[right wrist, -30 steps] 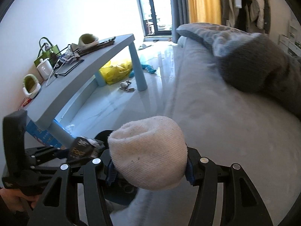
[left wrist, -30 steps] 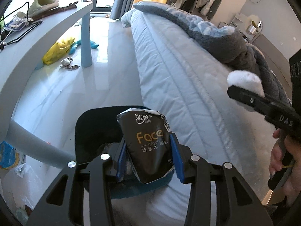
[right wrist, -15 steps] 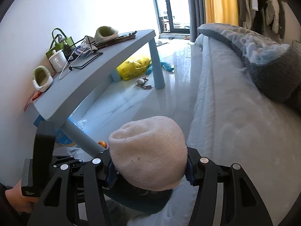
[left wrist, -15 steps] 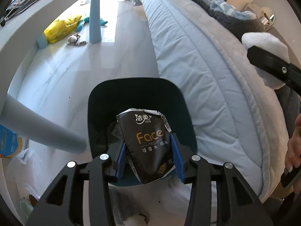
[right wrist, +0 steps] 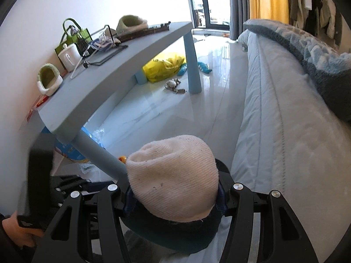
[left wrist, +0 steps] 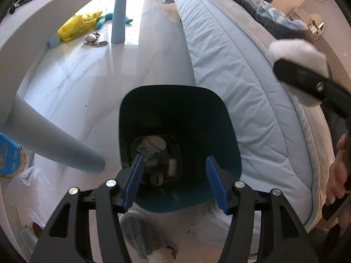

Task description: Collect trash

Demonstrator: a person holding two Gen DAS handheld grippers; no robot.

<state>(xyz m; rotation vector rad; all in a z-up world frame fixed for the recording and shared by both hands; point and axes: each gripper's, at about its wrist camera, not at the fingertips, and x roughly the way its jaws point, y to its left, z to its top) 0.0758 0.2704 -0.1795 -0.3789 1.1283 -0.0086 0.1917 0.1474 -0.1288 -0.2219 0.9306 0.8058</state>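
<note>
Pale blue table runs along the left wall, with a yellow bag on the glossy floor beneath it. Next comes the left gripper, poised over the dark teal bin, its blue fingers spread wide with nothing between them, while the crumpled tissue packet lies at the bottom of the bin among other scraps. Further right, beside the light blue bed, the right gripper is clamped on a cream knitted sock, held above the bin's near rim.
</note>
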